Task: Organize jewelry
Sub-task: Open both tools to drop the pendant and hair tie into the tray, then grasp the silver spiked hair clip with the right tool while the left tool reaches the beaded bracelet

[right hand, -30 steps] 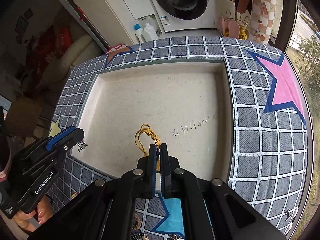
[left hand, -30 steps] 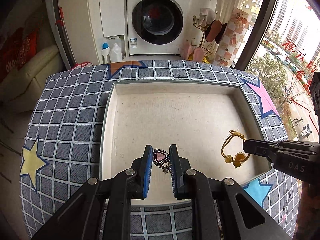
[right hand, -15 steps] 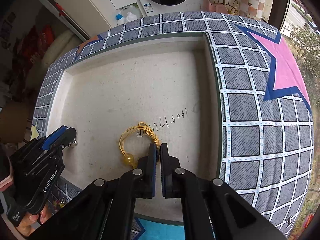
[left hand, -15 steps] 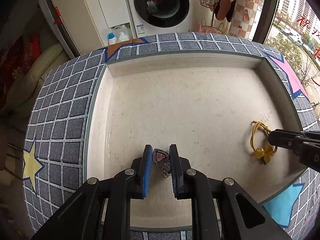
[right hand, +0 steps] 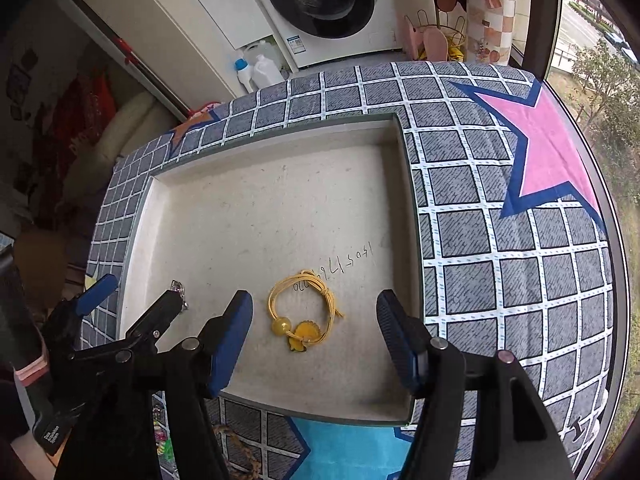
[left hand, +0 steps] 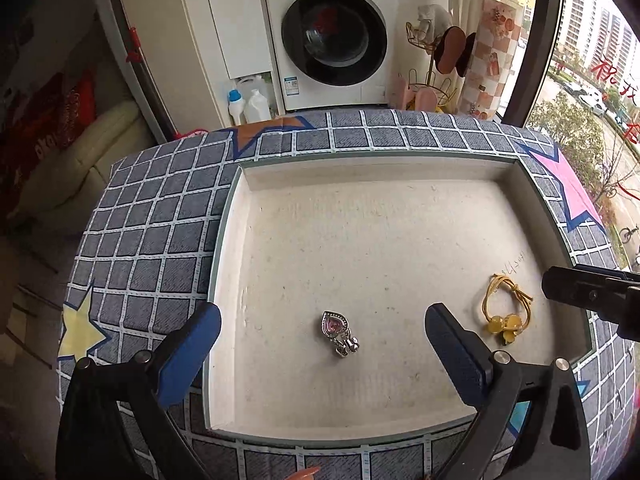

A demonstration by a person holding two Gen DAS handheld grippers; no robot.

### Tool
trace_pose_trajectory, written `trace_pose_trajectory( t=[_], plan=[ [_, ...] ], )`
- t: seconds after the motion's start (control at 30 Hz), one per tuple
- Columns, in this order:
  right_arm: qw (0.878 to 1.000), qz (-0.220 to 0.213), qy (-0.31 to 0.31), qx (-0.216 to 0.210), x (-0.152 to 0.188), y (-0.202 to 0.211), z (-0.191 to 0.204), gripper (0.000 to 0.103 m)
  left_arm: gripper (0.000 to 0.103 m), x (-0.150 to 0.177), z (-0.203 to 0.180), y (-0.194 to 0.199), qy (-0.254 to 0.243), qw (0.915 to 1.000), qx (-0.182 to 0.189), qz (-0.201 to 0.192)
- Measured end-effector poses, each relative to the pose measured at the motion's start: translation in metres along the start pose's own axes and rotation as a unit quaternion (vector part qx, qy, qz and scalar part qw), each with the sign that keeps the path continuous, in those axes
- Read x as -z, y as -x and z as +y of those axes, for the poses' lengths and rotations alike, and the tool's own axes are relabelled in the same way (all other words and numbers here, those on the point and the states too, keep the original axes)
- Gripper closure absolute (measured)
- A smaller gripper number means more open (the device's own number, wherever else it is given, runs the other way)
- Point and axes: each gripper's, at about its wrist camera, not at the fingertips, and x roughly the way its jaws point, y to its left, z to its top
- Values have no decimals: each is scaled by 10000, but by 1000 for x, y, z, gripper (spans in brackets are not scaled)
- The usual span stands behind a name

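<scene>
Both hand-held grippers have let go since half a second ago: then each was pinched on its piece, now jaws wide apart and both pieces lie loose on the tray floor.

Left to right. Left hand-held gripper (left hand: pixel 322 354): fingers spread, nothing held, hovering over the tray's near-left part. Heart pendant (left hand: pixel 338 330), silver with pink stone and small dangling charm, lies flat between the spread fingers, touching neither, toward the near edge, left of centre. Tray (left hand: pixel 360 170): shallow, square, beige floor, raised rim, sits on the counter (left hand: pixel 160 216) under a grey grid cloth with stars. Yellow cord bracelet (right hand: pixel 304 312) with amber bead and yellow charm lies near the near-right corner, just by some handwritten digits on the floor. Right hand-held gripper (right hand: pixel 316 338): also spread, empty, bracelet between its fingers but untouched.

Step judged: placing of these two pieces is done, release finished. More jewelry seems to sit on the cloth off the tray's near edge in the right wrist view, too blurred to name. Next move likely calls for pulling both grippers back clear of the rim without dragging the pieces, then going for another item there.
</scene>
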Motion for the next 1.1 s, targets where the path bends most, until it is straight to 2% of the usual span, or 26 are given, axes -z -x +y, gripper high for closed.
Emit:
trace_pose_trajectory(
  t=[0.07,0.13,0.2,0.33,0.4,0.53,0.8,1.1],
  plan=[
    [9999,-97,-70,-29,2,8,2,31,0,3,3,13,-20,9999,35,-120],
    [9997,-212,-115,-68,8,19,3,21,0,8,8,25,-36,9999,100,-120],
    [9995,-289,-124,-74,15,27,6,20,0,16,14,34,-10,9999,141,-60],
    [9994,-340,-65,-16,34,42,13,18,0,40,28,52,17,10000,-24,54],
    [9994,-337,-35,-15,44,48,16,9,0,55,36,59,76,9998,-24,173],
    [9997,-247,25,15,66,58,19,9,0,84,50,67,164,9988,-36,465],
    [9997,223,-15,106,114,61,21,9,0,140,74,78,425,9945,-350,891],
    [9970,678,-150,340,164,53,16,9,0,179,94,75,765,9872,-285,1371]
  ],
)
